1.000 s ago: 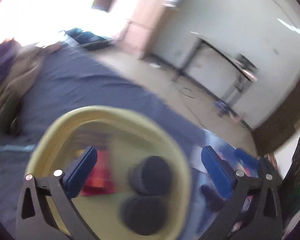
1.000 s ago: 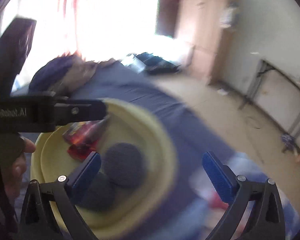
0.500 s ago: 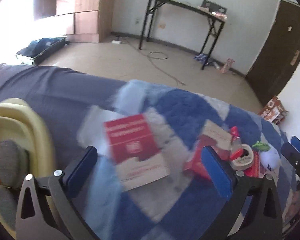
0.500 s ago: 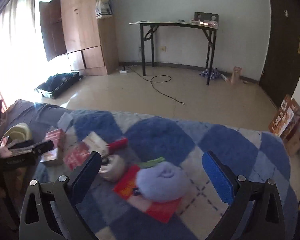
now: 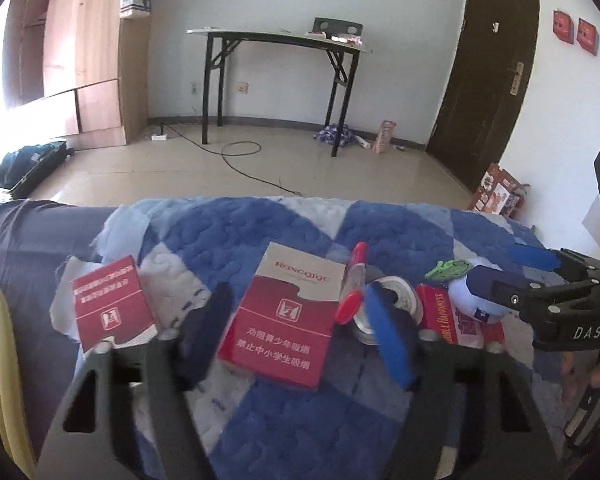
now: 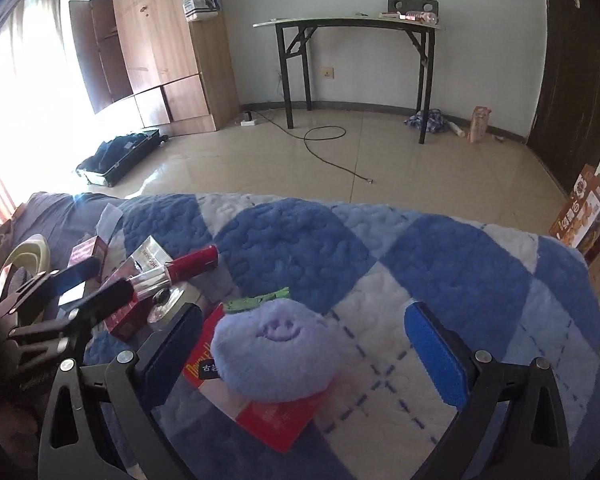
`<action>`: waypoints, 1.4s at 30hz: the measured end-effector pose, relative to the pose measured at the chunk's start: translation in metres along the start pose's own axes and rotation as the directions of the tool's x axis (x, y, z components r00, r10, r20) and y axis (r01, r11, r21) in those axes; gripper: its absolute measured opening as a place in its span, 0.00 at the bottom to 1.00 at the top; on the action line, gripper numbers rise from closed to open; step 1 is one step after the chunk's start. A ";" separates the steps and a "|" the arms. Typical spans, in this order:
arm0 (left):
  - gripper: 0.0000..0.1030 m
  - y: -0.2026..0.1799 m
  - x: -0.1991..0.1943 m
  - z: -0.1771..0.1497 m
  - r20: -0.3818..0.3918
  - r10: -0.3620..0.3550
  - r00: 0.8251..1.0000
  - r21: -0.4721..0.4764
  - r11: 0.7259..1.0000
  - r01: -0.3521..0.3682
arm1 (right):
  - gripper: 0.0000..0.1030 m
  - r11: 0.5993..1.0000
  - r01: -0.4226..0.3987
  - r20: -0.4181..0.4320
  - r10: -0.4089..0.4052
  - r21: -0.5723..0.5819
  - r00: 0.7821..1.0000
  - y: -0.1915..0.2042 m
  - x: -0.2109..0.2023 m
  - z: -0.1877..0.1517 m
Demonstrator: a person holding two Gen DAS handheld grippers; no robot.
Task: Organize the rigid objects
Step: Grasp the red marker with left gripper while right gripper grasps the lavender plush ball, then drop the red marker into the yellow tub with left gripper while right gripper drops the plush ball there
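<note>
My left gripper (image 5: 296, 296) hovers low over a large red and white box (image 5: 284, 320) on the blue checked quilt (image 5: 260, 232). Its jaws are closing with the box between them, and the pads stand clear of its sides. A smaller red box (image 5: 108, 304) lies to the left. A red-capped clear tube (image 5: 352, 280) and a tape roll (image 5: 396, 304) lie to the right. My right gripper (image 6: 304, 312) is open, its fingers either side of a purple plush toy (image 6: 276, 348) that rests on a flat red packet (image 6: 276, 420).
A yellow basin (image 6: 32, 248) sits at the left end of the bed. The quilt's far edge drops to a tiled floor with a cable (image 6: 324, 136), a black folding table (image 6: 352, 24) and an open suitcase (image 6: 120, 156). A cardboard box (image 6: 584, 212) stands at the right.
Both grippers swung away from the yellow basin to the cluttered quilt. The left jaws narrowed around the large red box. The right gripper drew nearer to the plush toy.
</note>
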State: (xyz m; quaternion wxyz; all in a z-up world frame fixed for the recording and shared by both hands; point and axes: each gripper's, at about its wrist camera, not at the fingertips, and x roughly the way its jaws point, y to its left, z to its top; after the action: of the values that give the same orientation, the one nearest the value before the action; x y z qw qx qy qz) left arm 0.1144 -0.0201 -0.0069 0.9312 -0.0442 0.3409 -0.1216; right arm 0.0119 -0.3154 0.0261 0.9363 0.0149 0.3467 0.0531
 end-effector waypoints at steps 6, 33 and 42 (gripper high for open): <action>0.60 -0.015 0.006 -0.008 -0.016 -0.008 1.000 0.094 0.996 0.009 | 1.00 1.000 -0.006 -0.008 0.006 -0.001 1.000 0.000 0.003 -0.004; 0.10 0.044 -0.089 0.026 0.149 -0.011 0.989 -0.004 1.000 0.012 | 0.57 0.993 -0.076 0.100 0.085 -0.089 0.991 0.026 -0.021 -0.003; 0.10 0.111 -0.200 0.024 0.315 0.222 0.923 -0.178 0.969 -0.172 | 0.57 0.932 -0.272 0.120 0.307 -0.240 0.944 0.097 -0.038 -0.004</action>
State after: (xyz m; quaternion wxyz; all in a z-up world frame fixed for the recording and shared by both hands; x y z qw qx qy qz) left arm 0.0038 0.1389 0.1180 0.9769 -0.0979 0.1897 0.0076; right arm -0.0282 -0.2234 0.0544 0.9381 -0.0338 0.2587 0.2277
